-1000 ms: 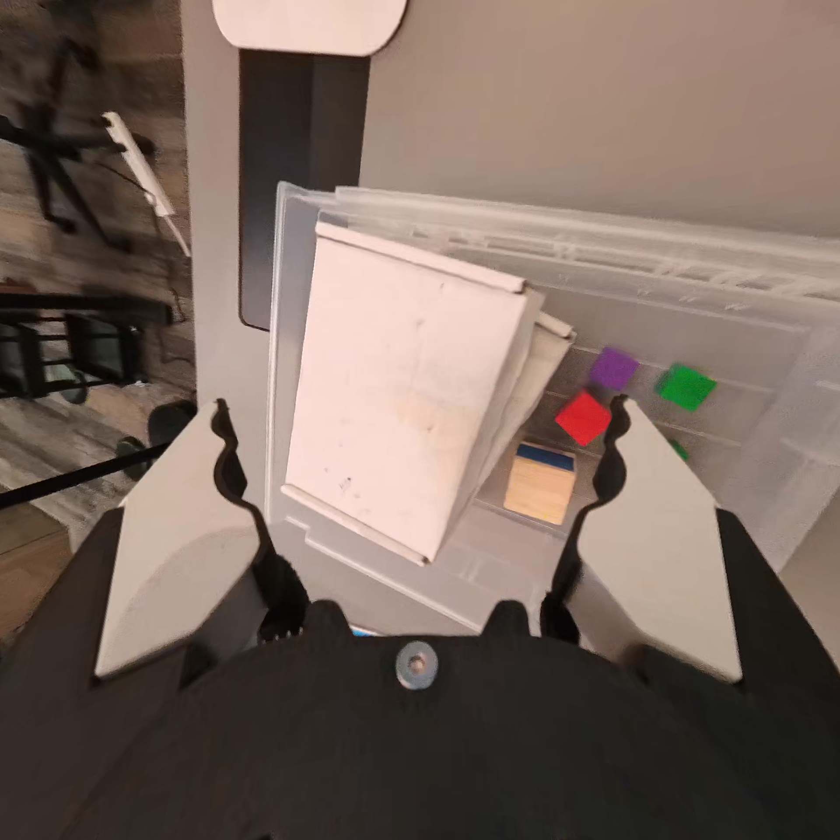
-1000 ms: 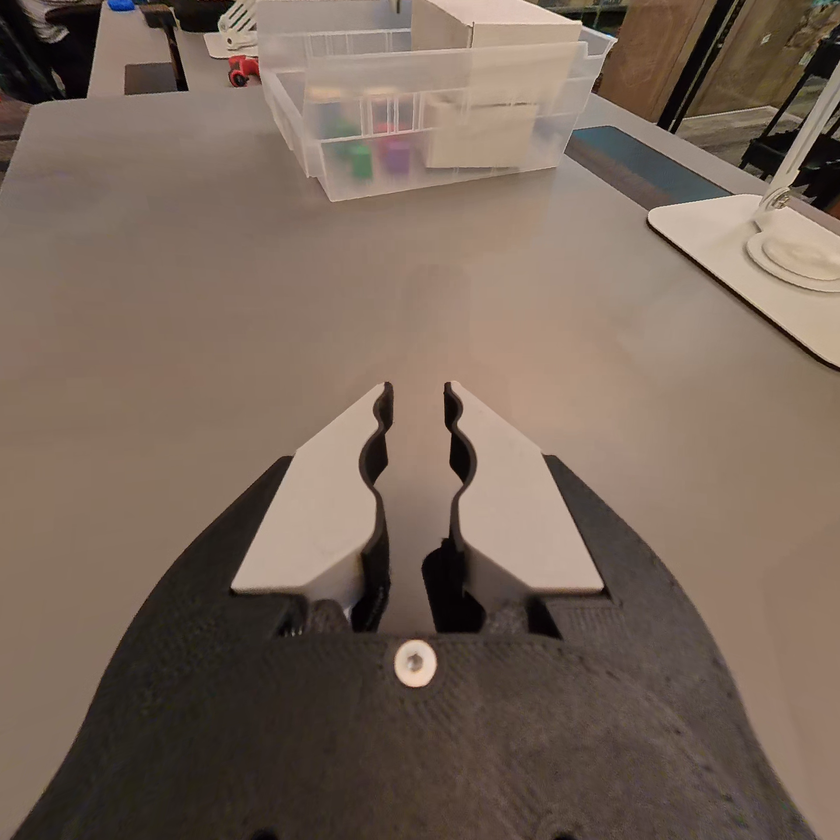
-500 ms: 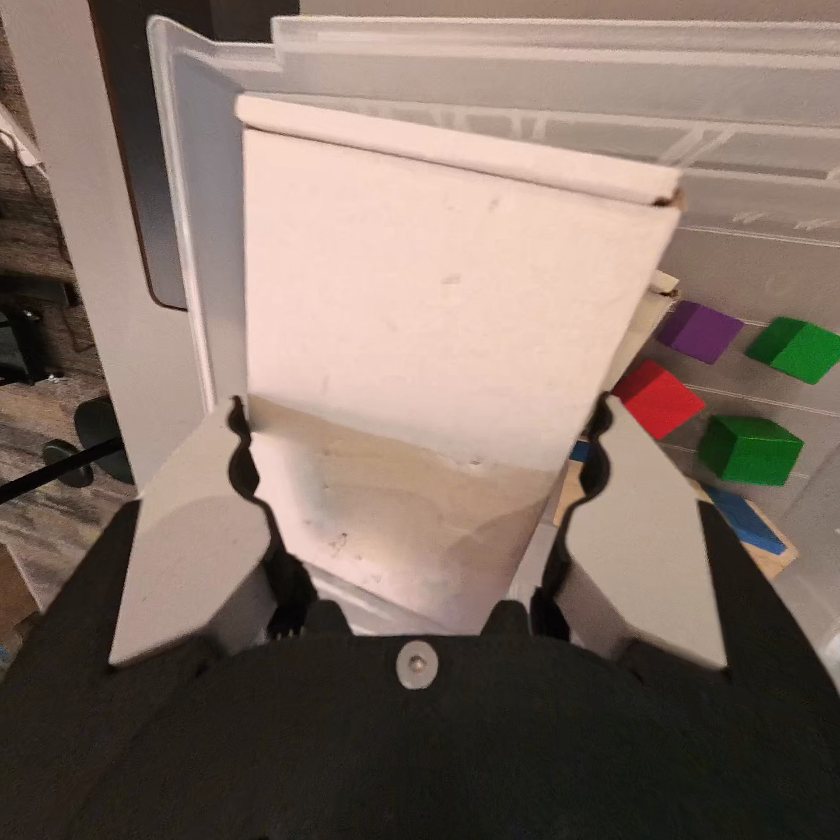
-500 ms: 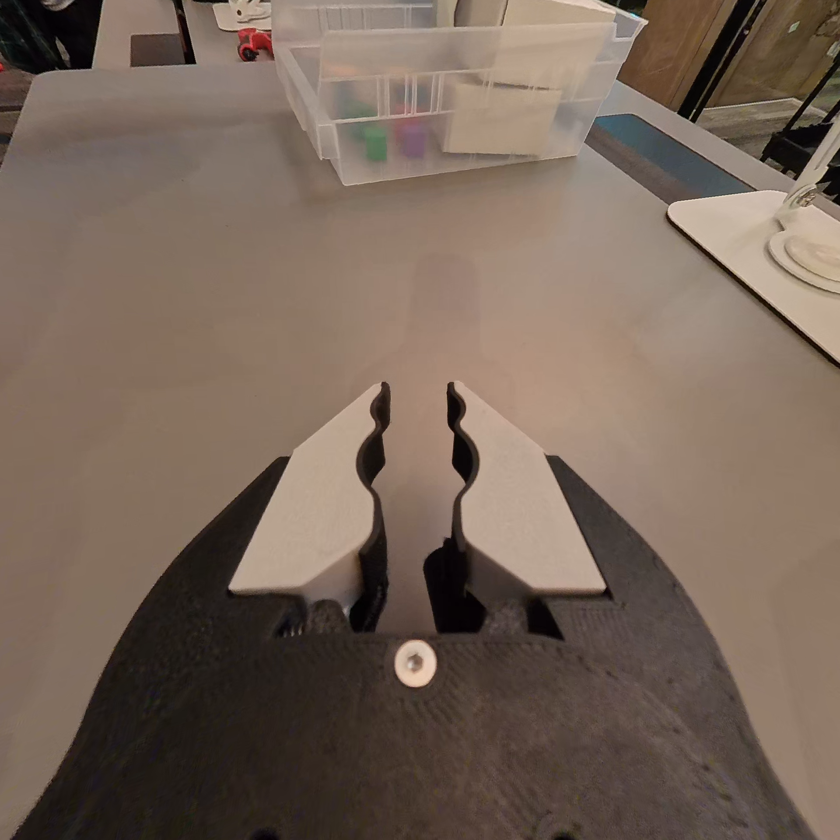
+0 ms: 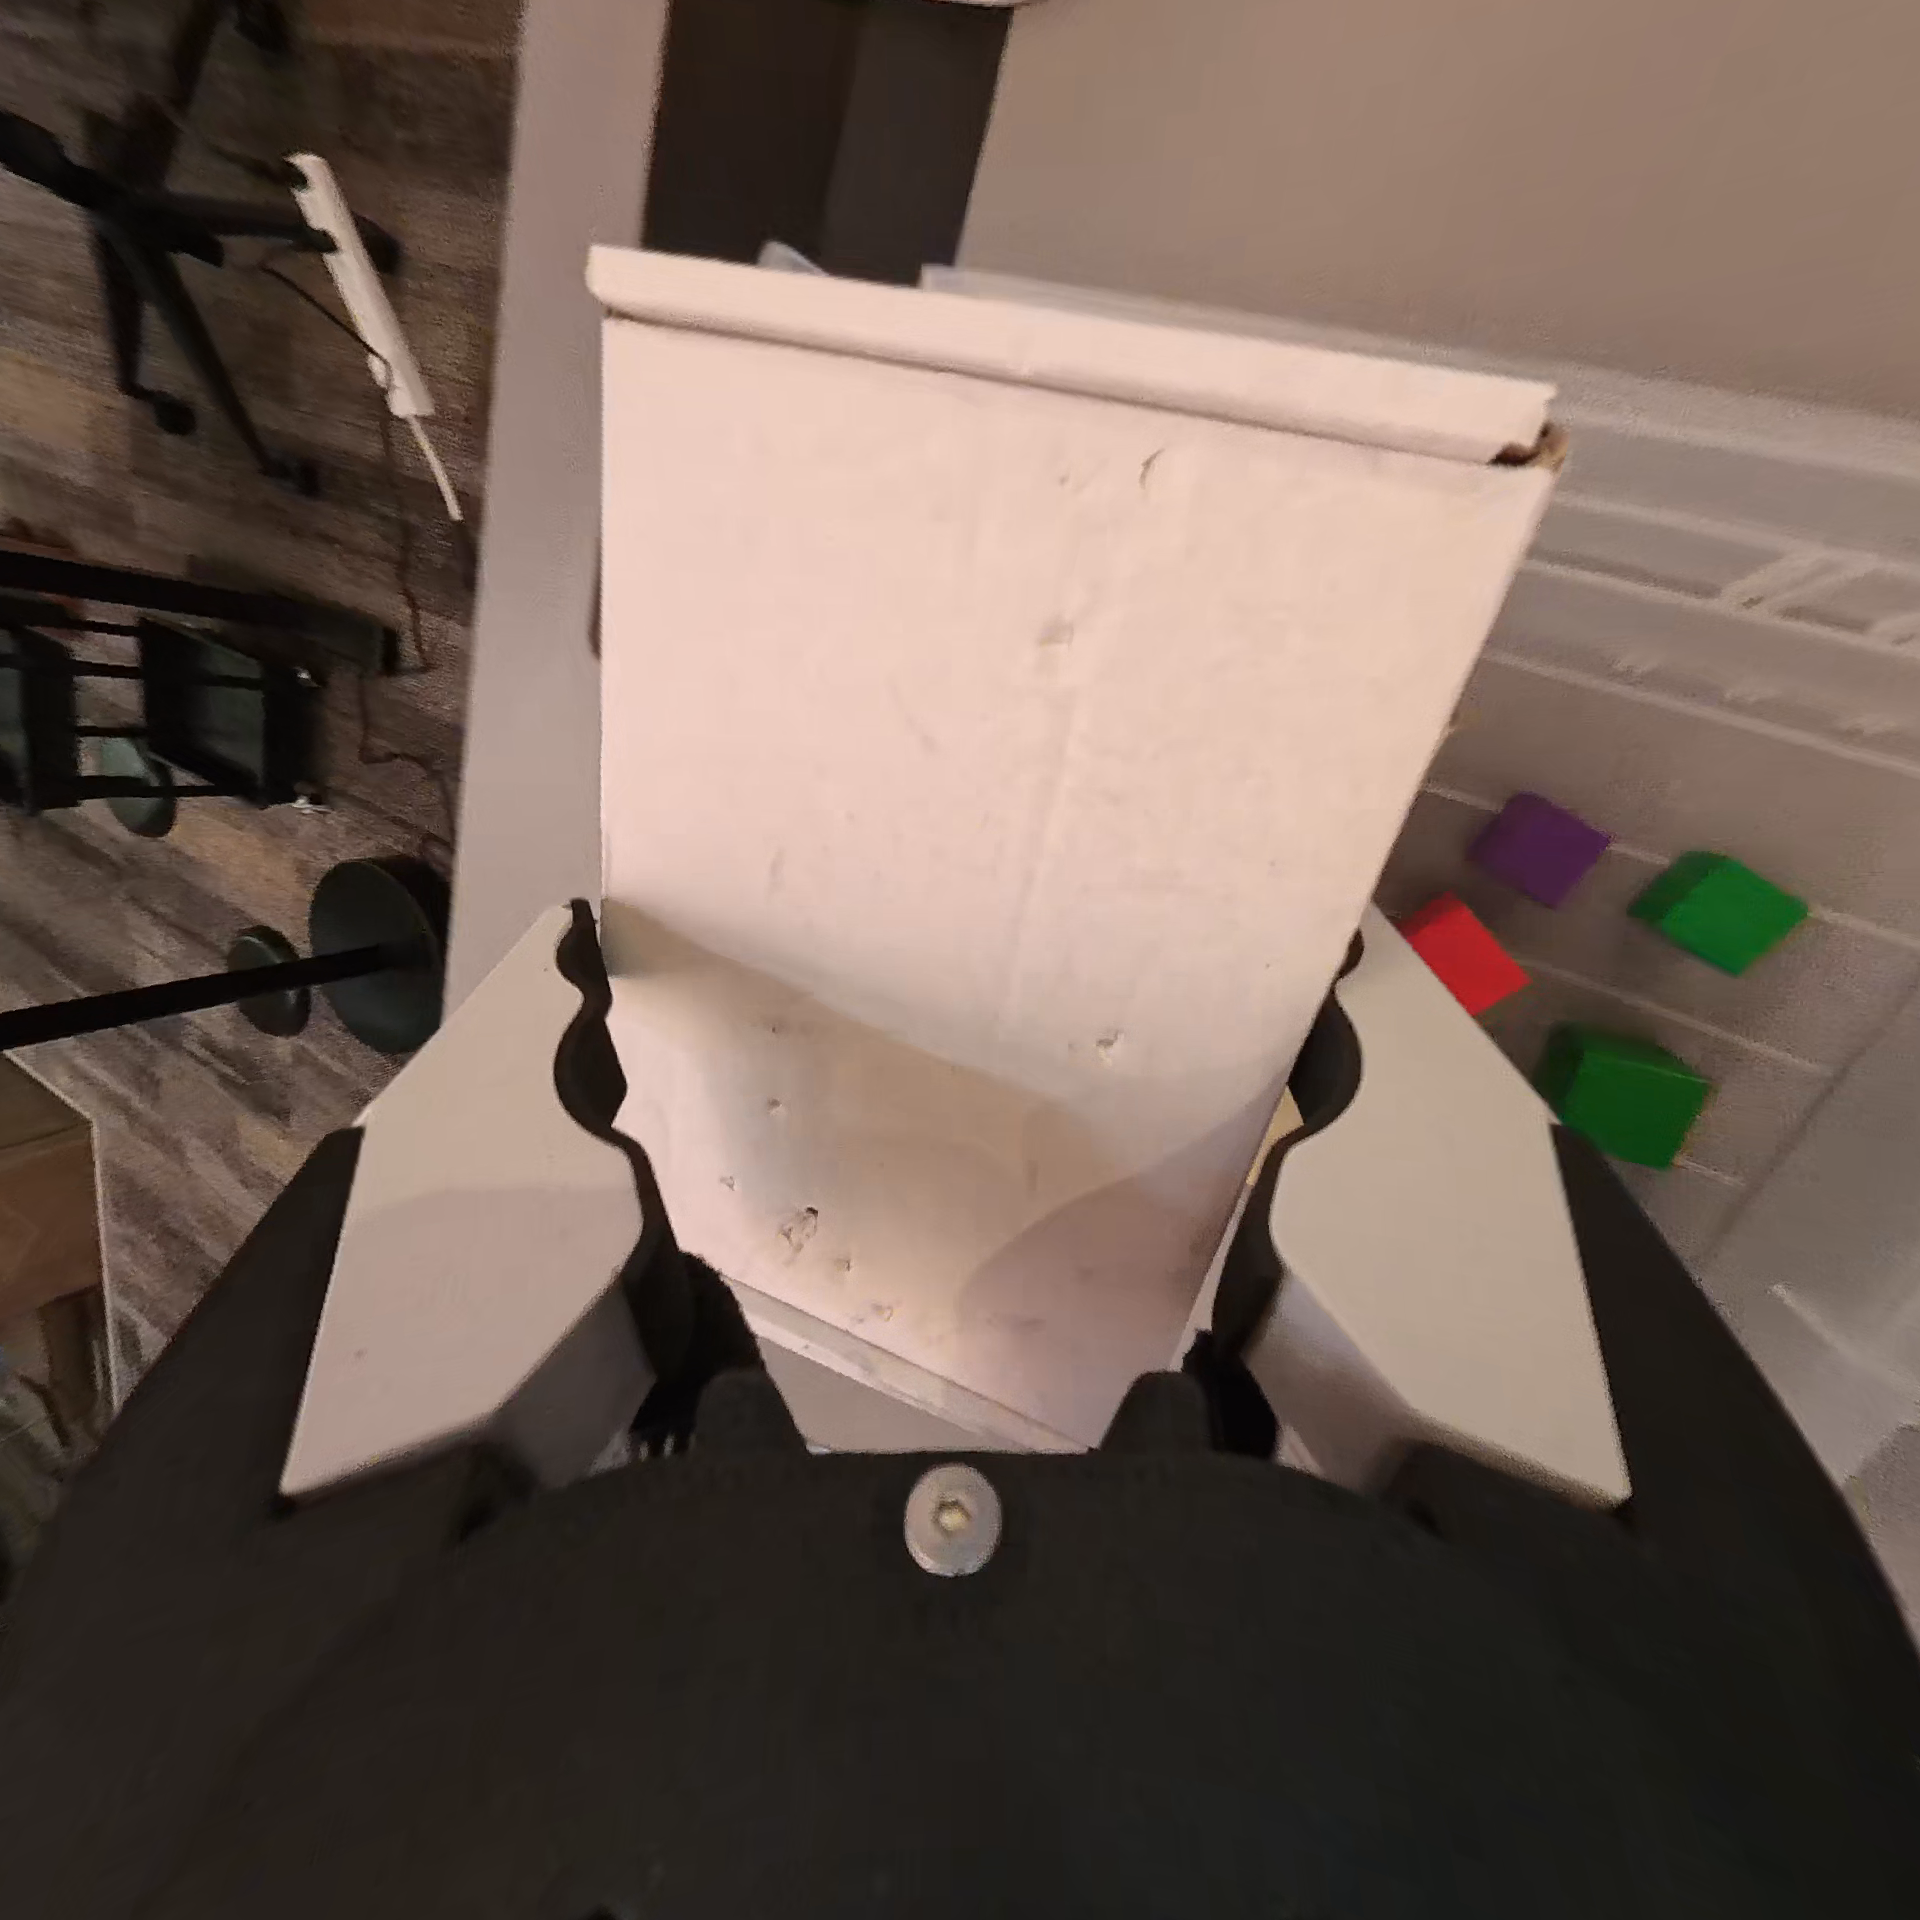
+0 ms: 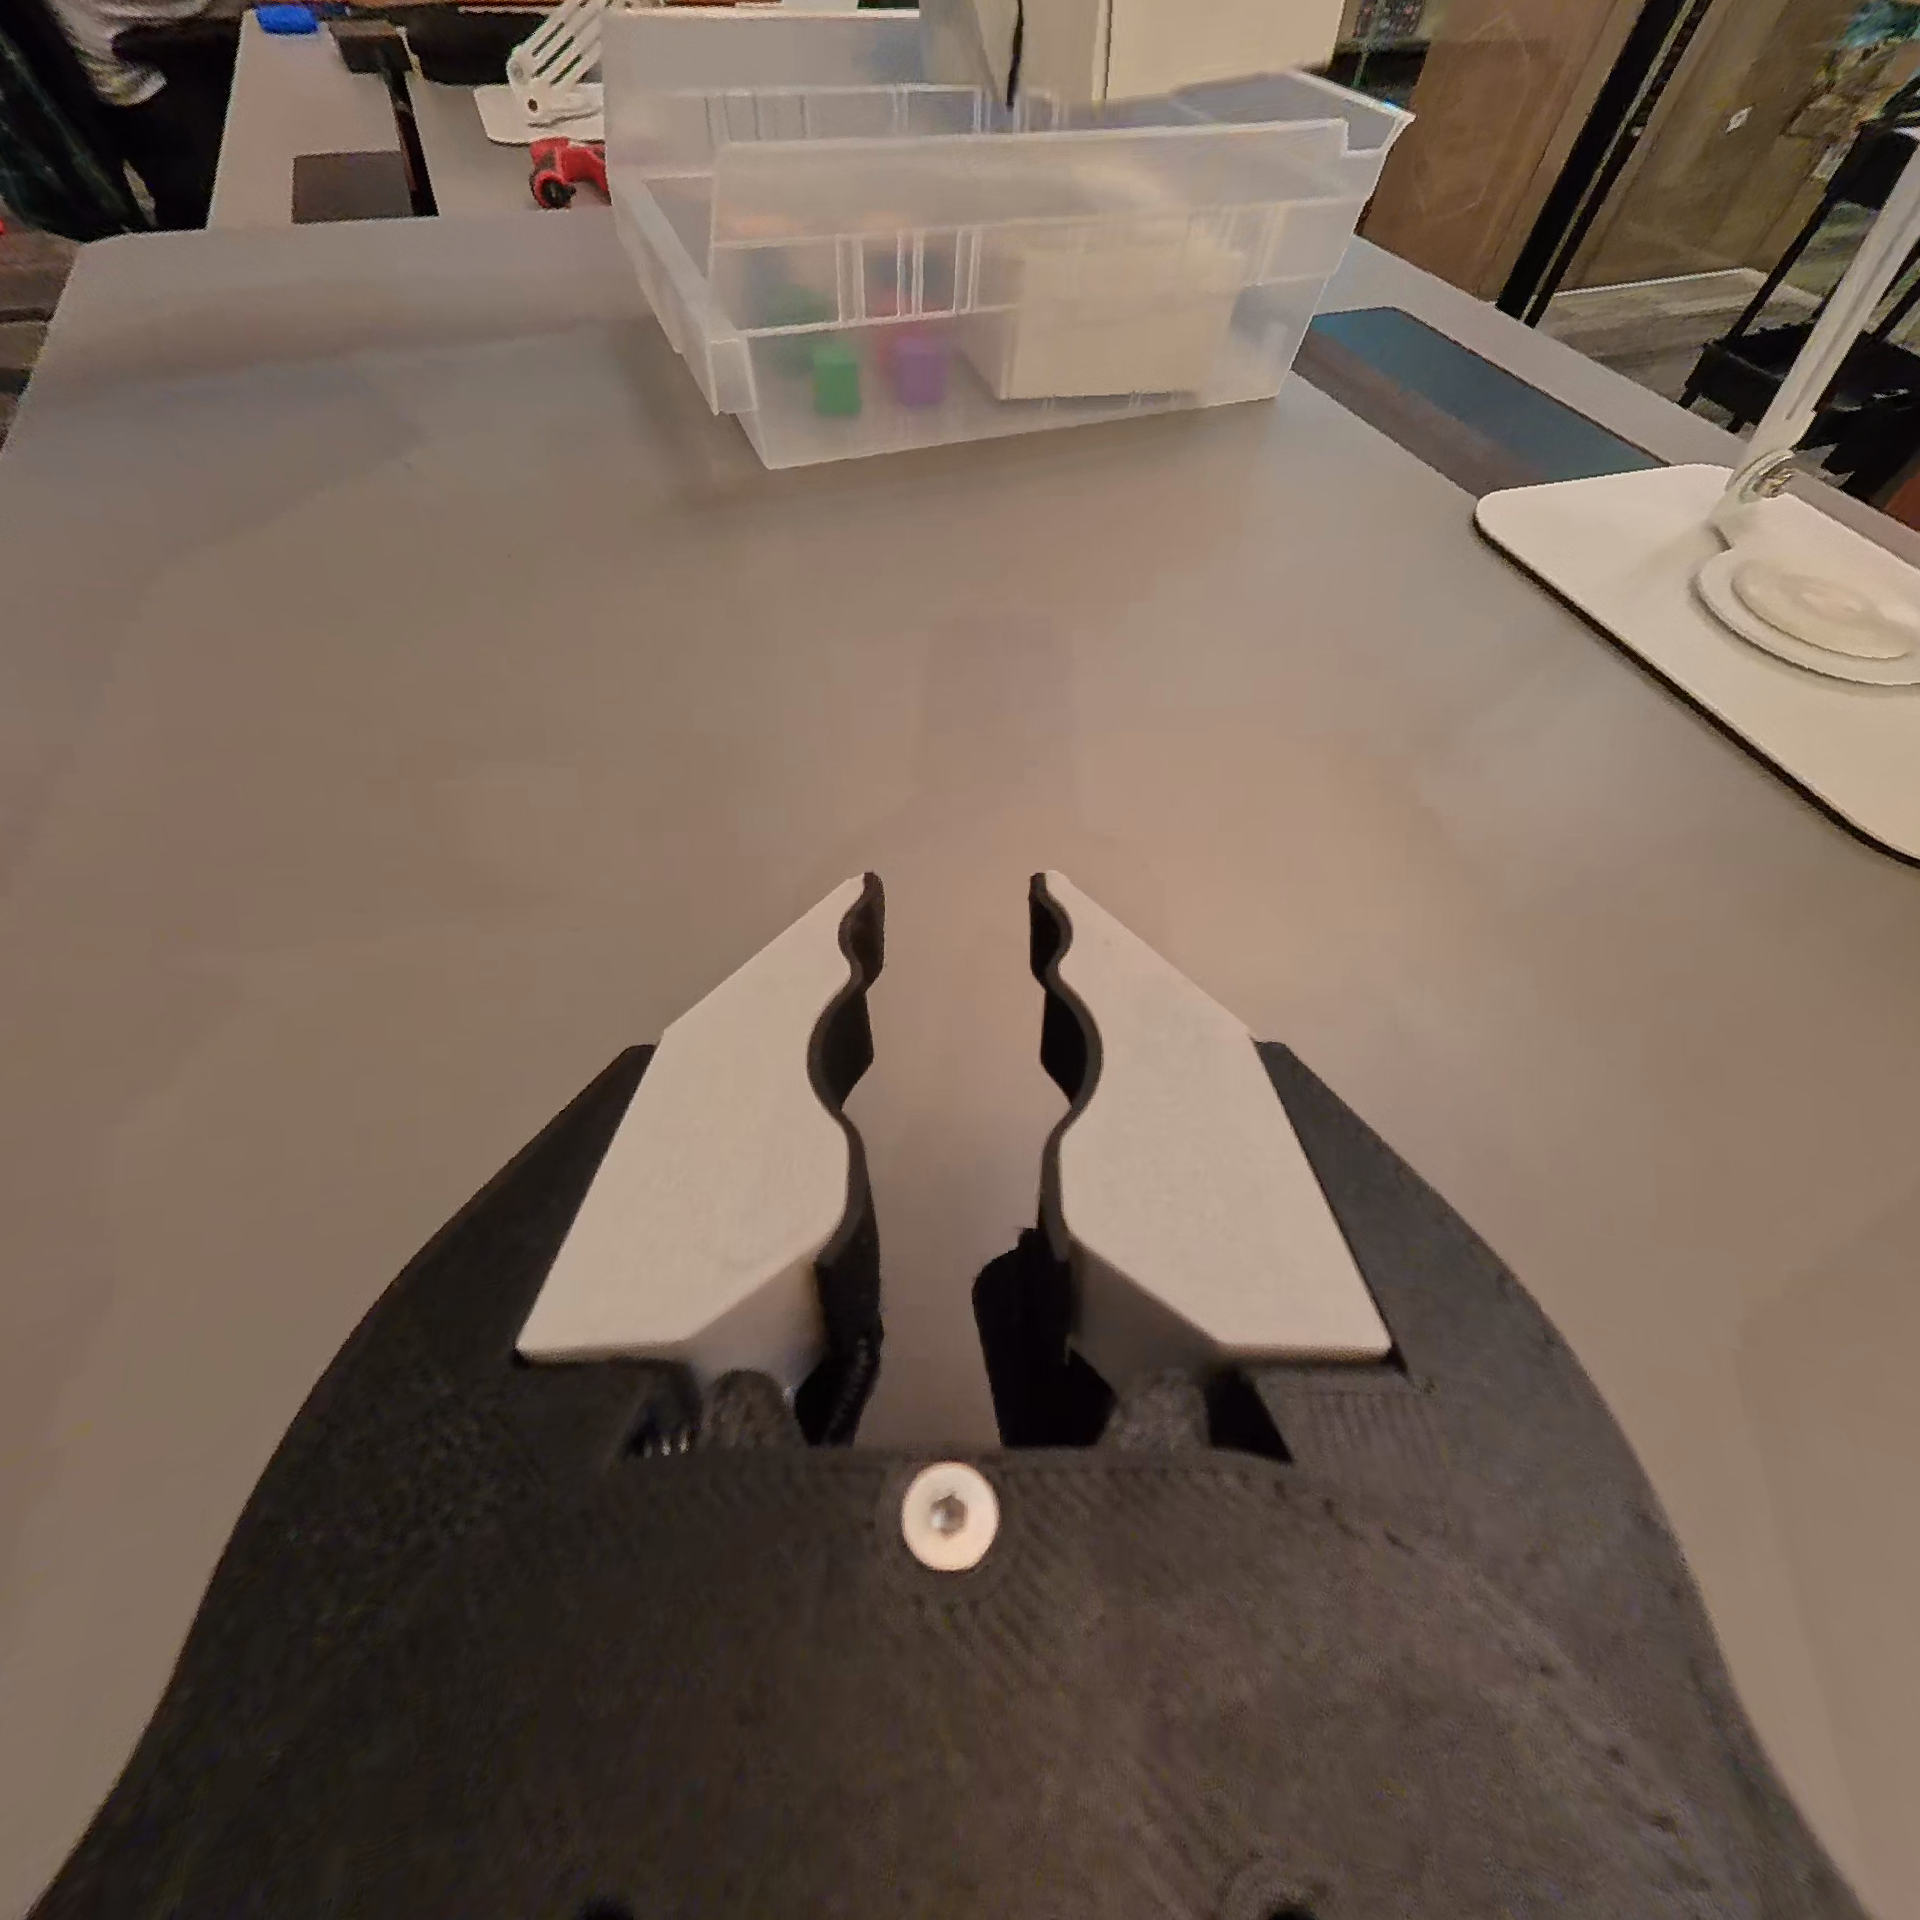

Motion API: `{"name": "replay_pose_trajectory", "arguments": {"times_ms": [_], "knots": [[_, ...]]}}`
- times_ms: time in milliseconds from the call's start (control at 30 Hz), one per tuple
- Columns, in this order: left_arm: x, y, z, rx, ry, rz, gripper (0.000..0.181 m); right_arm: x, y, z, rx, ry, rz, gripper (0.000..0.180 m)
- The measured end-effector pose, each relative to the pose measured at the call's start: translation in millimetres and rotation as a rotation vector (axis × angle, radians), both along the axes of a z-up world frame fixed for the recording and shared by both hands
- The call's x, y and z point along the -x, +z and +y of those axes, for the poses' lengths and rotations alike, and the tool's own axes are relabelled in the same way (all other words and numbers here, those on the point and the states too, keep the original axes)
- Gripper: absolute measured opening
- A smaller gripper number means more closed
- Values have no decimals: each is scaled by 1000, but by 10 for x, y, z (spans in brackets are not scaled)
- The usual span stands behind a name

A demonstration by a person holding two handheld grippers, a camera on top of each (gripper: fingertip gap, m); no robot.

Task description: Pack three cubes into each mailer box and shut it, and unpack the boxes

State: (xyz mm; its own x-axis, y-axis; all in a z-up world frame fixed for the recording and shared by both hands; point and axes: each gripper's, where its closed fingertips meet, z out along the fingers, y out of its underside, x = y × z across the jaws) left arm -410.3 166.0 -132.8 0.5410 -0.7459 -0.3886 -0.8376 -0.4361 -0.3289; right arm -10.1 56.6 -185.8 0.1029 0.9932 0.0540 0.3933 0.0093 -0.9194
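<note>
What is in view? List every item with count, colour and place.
mailer box: 1, white, between the left jaws
second box: 1, white, inside the bin
bin: 1, clear plastic, far end of the table
green cubes: 2, green, on the bin floor
red cube: 1, red, on the bin floor beside the mailer box
purple cube: 1, purple, on the bin floor
table: 1, grey
lamp base: 1, white, table's right edge
mat: 1, dark blue-green, right of the bin
left gripper: 1, black and white, jaws closed on the mailer box
right gripper: 1, black and white, over the table, jaws slightly apart, empty
</note>
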Motion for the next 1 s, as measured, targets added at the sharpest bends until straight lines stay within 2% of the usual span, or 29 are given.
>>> {"name": "replay_pose_trajectory", "arguments": {"times_ms": [100, 200, 333, 433, 567, 667, 700, 833, 1000], "knots": [[-218, 387, -84, -65, -4, -17, 130, -13, 28, 54, -36, -34, 4, 33], [-679, 746, -174, -143, -63, 3, 130, -66, 98, 144, -113, -89, 1, 41], [-1570, 886, -361, -154, -162, 32, 129, -203, 305, 277, -186, -173, 45, 49], [-2257, 734, -476, -120, -231, 18, 129, -314, 465, 348, -174, -222, 107, 46], [-2913, 319, -567, -49, -238, -77, 128, -405, 512, 366, -196, -239, 99, 13], [-3190, -37, -635, 4, -211, -135, 128, -388, 480, 318, -165, -217, 74, 9], [-3280, -142, -681, 29, -209, -170, 128, -382, 450, 304, -170, -211, 52, 13], [-3351, -506, -758, 96, -147, -180, 128, -375, 395, 279, -339, -214, -41, 60], [-3348, -765, -818, 200, -125, -162, 128, -196, 284, 8, -632, -93, -167, 69]]}}
